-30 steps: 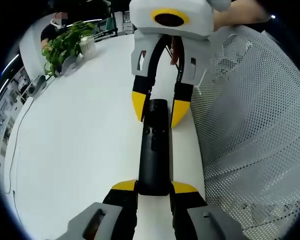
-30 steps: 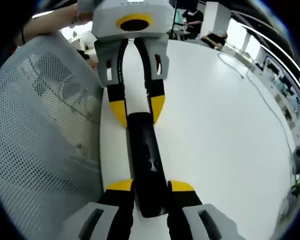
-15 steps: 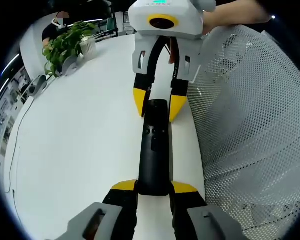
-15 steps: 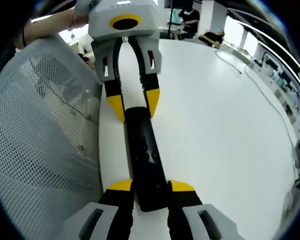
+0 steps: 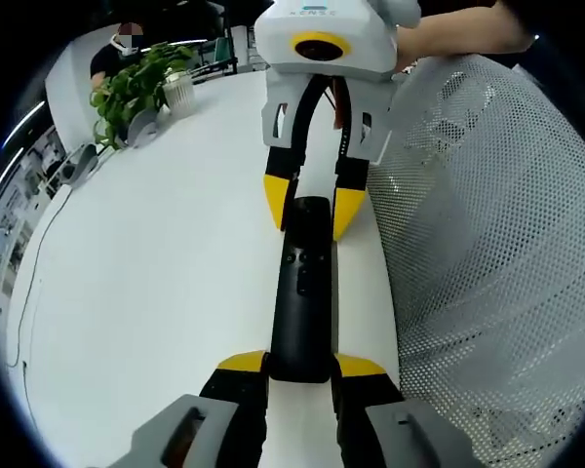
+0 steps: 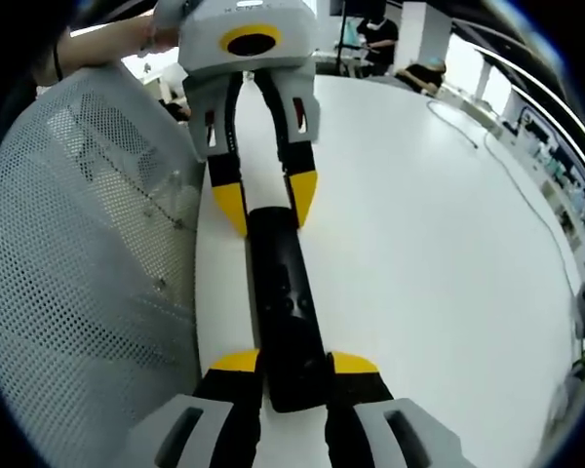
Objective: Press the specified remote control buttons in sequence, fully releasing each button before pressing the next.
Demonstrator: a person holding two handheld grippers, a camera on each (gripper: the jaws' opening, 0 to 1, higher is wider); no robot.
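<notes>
Little changed since a second ago: both grippers remain clamped on opposite ends of the remote control. Left gripper fingers grasp the near end of the slim black remote control, small buttons mid-body; right gripper grasps its far end. It lies lengthwise along the white bench edge, beside a white mesh chair back.

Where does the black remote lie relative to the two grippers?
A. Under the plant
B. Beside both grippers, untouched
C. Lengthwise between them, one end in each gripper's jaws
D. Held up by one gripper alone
C: the remote spans from the left gripper to the right gripper.
</notes>
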